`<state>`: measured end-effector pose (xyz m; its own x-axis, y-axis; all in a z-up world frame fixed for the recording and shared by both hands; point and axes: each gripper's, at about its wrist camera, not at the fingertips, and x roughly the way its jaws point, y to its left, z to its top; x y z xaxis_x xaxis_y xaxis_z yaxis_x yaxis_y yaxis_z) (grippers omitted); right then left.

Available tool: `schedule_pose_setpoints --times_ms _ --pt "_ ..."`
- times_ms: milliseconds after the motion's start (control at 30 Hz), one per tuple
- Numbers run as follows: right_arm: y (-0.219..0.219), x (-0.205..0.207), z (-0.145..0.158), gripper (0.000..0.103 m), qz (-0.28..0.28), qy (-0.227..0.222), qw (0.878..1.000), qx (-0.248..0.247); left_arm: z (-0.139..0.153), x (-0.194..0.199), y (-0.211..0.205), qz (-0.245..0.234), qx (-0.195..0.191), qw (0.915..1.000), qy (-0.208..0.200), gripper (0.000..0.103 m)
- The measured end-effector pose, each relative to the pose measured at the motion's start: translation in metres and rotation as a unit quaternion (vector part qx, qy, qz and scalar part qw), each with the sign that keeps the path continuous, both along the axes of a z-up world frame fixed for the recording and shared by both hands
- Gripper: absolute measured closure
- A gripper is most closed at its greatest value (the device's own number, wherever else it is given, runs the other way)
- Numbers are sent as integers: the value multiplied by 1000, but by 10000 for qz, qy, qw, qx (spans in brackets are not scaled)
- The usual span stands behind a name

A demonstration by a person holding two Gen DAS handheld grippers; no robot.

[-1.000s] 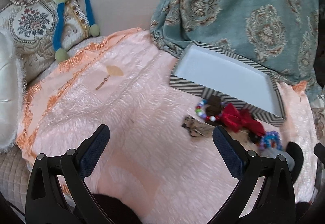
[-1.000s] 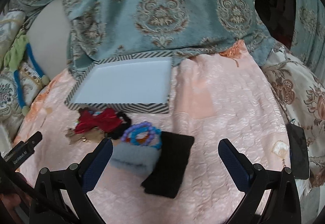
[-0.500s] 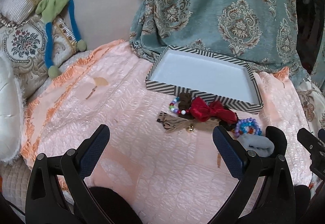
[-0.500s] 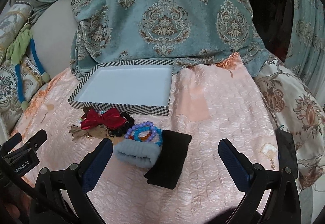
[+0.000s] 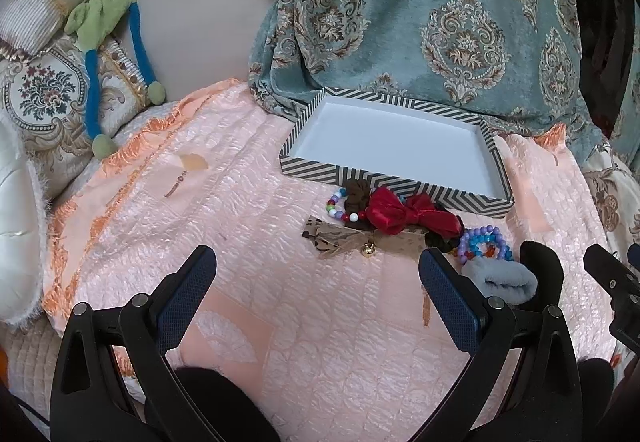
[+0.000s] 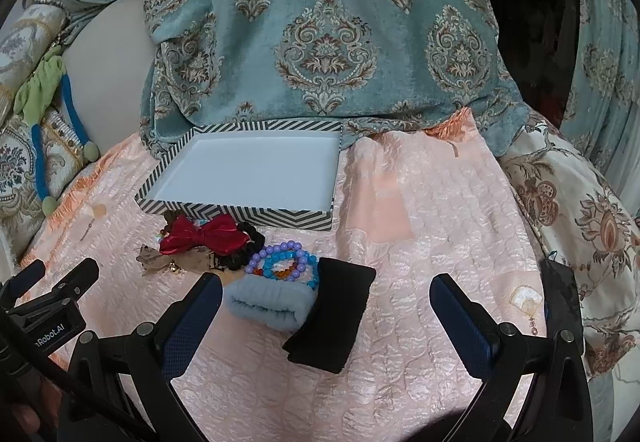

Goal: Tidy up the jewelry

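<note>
The jewelry lies in a loose heap on the pink quilted bedspread (image 6: 440,201), just in front of the striped box (image 6: 256,215), and none of it is inside: the box's white floor shows bare. In the heap, a red satin bow (image 6: 204,236) rests over a black scrunchie (image 6: 248,248) and a multicoloured bead bracelet (image 5: 338,206); beside them lie a leopard-print bow with a small bell (image 5: 348,240), a purple and blue bead bracelet (image 6: 284,262), a grey-blue fuzzy band (image 6: 266,304) and a black velvet band (image 6: 332,318).

Over the last second both cameras have drawn back and levelled, so the box and heap now sit more centred in each view (the left one had been swinging and was blurred). The left tool (image 5: 316,294) has its fingers wide apart and holds nothing; the right tool (image 6: 326,318), likewise spread and empty, hangs just above the fuzzy band and velvet band.

I judge this a settling before the first pick; the right tool seems best placed to start, likely on the velvet band.
</note>
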<state>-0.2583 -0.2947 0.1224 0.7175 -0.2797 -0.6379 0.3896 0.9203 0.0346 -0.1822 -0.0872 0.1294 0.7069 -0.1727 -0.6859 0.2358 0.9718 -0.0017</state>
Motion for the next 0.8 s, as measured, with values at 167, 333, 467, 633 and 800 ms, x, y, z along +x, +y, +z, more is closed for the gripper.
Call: schedule_pose_setpoints --times_ms 167,333,467,633,800 --pt "0 1 -1 0 2 15 10000 31 -1 0 -1 -2 -7 10000 25 1" --pt "0 2 -2 0 0 47 10000 46 -2 1 -1 -18 -18 10000 54 1" --pt "1 3 -4 0 3 81 10000 50 -4 2 -3 -25 11 10000 82 1" --pt "0 5 -5 0 28 101 9999 61 -6 2 -2 -13 13 9999 110 1" --pt "0 6 -8 0 39 144 9999 84 -9 4 -2 -1 14 9999 151 1"
